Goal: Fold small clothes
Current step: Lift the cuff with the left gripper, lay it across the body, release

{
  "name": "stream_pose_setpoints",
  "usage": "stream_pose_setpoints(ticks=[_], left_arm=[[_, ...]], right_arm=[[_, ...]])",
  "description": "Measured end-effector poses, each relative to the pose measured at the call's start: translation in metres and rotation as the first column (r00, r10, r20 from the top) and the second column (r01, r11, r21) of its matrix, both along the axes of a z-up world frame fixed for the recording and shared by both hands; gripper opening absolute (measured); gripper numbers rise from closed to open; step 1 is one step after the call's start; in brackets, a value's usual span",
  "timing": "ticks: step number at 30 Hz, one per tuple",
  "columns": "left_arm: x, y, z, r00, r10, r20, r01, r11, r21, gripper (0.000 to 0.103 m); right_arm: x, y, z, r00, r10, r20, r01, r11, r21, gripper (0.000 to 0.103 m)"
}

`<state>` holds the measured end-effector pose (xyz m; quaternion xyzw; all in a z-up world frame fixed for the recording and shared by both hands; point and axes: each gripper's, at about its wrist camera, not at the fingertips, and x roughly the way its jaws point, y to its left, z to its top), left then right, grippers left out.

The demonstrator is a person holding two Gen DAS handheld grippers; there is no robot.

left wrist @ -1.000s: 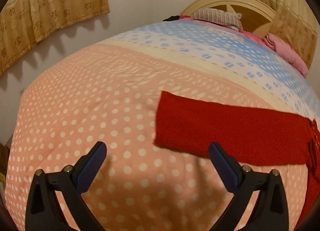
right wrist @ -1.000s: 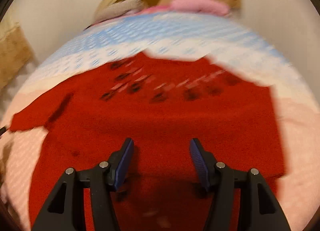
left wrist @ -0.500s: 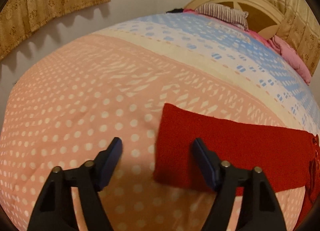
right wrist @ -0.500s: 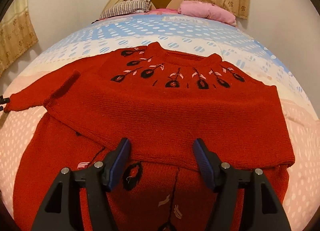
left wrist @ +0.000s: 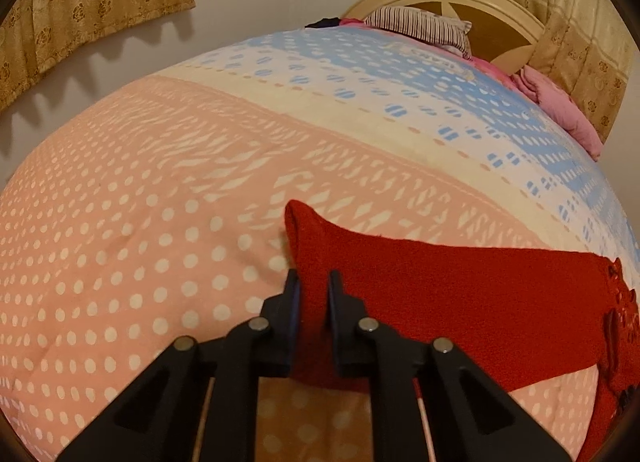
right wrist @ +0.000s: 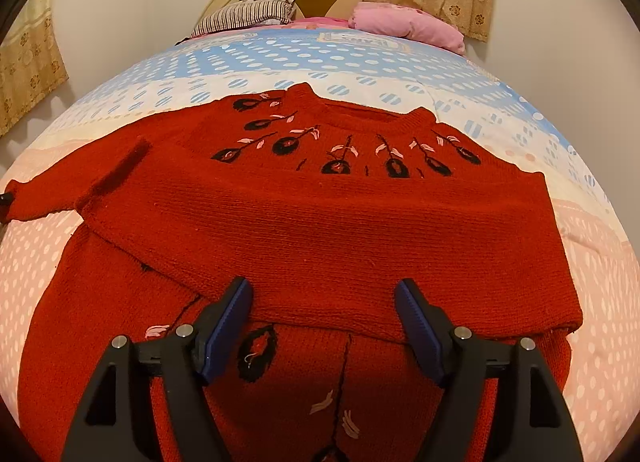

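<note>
A: While the red sweater (right wrist: 320, 221) is spread on the dotted quilt (left wrist: 120, 242), where is its sleeve cuff (left wrist: 312, 262) held?

B: Clamped by the left gripper (left wrist: 313, 286). Right gripper (right wrist: 324, 298): jaws opening above the sweater, nothing gripped.

L gripper (left wrist: 313, 294): black plastic arms, triangular cutouts, silver screws behind jaws, dark blue pads | R gripper (right wrist: 324, 326): same black frame, ribbed blue pads inside jaws, silver screws
</note>
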<state>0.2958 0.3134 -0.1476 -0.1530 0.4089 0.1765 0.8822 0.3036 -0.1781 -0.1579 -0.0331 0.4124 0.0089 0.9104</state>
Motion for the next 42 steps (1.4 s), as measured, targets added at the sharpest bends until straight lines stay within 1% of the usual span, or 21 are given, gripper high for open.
stream_pose_setpoints(ticks=[7, 12, 17, 22, 32, 35, 37, 38, 40, 42], left_arm=[[0.002, -0.003, 0.020, 1.000, -0.004, 0.029, 0.006, 0.999, -0.042, 0.012], [0.002, -0.012, 0.036, 0.998, -0.021, 0.053, 0.023, 0.999, -0.045, 0.012], [0.002, -0.020, 0.054, 0.997, -0.030, 0.077, 0.036, 0.997, -0.072, 0.012], [0.002, -0.030, 0.070, 0.995, -0.036, 0.098, 0.043, 0.997, -0.069, 0.012], [-0.002, -0.044, 0.095, 0.988, -0.056, 0.141, 0.071, 0.992, -0.102, 0.011], [-0.003, -0.053, 0.104, 0.986, -0.069, 0.155, 0.086, 0.990, -0.110, 0.011], [-0.004, -0.059, 0.109, 0.984, -0.074, 0.160, 0.091, 0.990, -0.104, 0.011], [-0.004, -0.063, 0.112, 0.983, -0.078, 0.165, 0.096, 0.990, -0.103, 0.011], [-0.005, -0.073, 0.120, 0.979, -0.093, 0.180, 0.109, 0.991, -0.080, 0.011], [-0.005, -0.085, 0.127, 0.974, -0.118, 0.193, 0.131, 0.990, -0.060, 0.011]], right_arm=[[0.000, -0.001, 0.000, 1.000, 0.001, 0.000, -0.001, 1.000, 0.002, 0.076], [0.000, -0.001, 0.000, 1.000, 0.000, 0.000, 0.000, 1.000, 0.003, 0.076], [0.000, -0.001, -0.001, 1.000, -0.002, 0.001, 0.002, 1.000, 0.011, 0.076], [0.000, -0.001, -0.001, 1.000, -0.005, 0.002, 0.005, 1.000, 0.019, 0.077], [0.000, -0.002, -0.001, 1.000, -0.005, 0.002, 0.005, 1.000, 0.026, 0.077], [0.001, -0.004, 0.001, 1.000, -0.004, -0.006, 0.004, 0.999, 0.040, 0.077], [0.000, -0.010, 0.007, 1.000, 0.006, -0.013, -0.005, 0.997, 0.081, 0.078], [-0.002, -0.011, 0.010, 1.000, 0.006, -0.010, -0.006, 0.997, 0.081, 0.078], [-0.009, -0.015, 0.018, 1.000, 0.001, 0.010, -0.001, 0.999, 0.042, 0.078], [-0.014, -0.019, 0.022, 1.000, 0.000, 0.006, 0.000, 1.000, 0.001, 0.078]])
